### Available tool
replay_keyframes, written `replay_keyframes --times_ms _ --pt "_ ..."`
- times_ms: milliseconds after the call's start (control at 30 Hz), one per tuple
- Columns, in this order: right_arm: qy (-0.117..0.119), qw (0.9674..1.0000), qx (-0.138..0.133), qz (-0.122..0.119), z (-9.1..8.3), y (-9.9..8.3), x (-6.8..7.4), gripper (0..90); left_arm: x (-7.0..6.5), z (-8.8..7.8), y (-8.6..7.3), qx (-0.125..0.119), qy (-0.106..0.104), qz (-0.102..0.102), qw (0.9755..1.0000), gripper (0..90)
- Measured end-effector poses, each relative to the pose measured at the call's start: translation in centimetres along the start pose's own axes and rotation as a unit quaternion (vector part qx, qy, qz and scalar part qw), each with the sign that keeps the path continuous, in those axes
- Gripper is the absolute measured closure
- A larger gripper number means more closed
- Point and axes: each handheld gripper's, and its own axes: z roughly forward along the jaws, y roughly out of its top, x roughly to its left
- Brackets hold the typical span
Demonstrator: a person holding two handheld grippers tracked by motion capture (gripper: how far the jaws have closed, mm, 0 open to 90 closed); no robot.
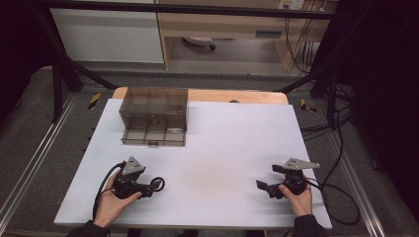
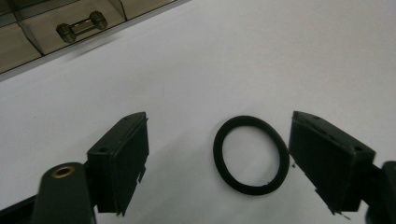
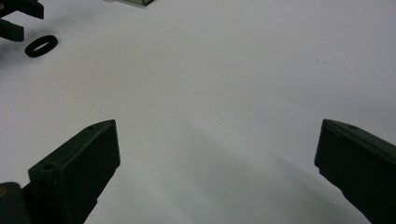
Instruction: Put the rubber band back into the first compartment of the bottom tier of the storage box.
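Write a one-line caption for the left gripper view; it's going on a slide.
Left tongs open around a black rubber ring lying flat on the white table.

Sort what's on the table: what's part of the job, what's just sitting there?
In the job:
- black rubber ring, flat on the white table, between the open jaws, untouched
- left tongs

Just there:
- right tongs, open over bare table
- clear compartment box at the far left
- small metal part in one of its compartments

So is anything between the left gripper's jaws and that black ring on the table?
Nothing visible. The black ring lies flat on the white table between the left gripper's open jaws, nearer one jaw, with bare surface around it.
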Motion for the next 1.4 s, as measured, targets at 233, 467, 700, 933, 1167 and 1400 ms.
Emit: replay_keyframes --times_ms 233,467,700,933,1167,1400 --pt "0.001 1.0000 0.000 0.001 -0.01 0.00 0.01 0.7 -0.32 -0.04 -0.08 0.004 0.017 0.002 0.9998 33.7" --pt "0.001 1.0000 -0.001 0.003 -0.05 0.01 0.03 0.7 -0.57 0.14 -0.25 0.010 0.025 -0.003 0.9996 43.9" --pt "0.001 1.0000 0.000 0.000 -0.01 0.00 0.00 0.7 -0.42 0.02 -0.24 0.017 0.013 -0.026 0.9994 56.0" --pt "0.001 1.0000 -0.001 0.001 -0.01 0.00 0.01 0.7 -0.28 0.32 -0.32 0.021 0.014 -0.030 0.9992 66.9" --pt "0.000 1.0000 -0.001 0.002 -0.02 0.00 0.02 0.7 -0.06 0.66 -0.51 0.025 0.010 -0.038 0.9989 72.4" --pt "0.001 1.0000 -0.001 0.002 -0.04 0.01 0.03 0.7 -0.25 0.76 -0.47 0.029 0.011 -0.035 0.9989 77.8"
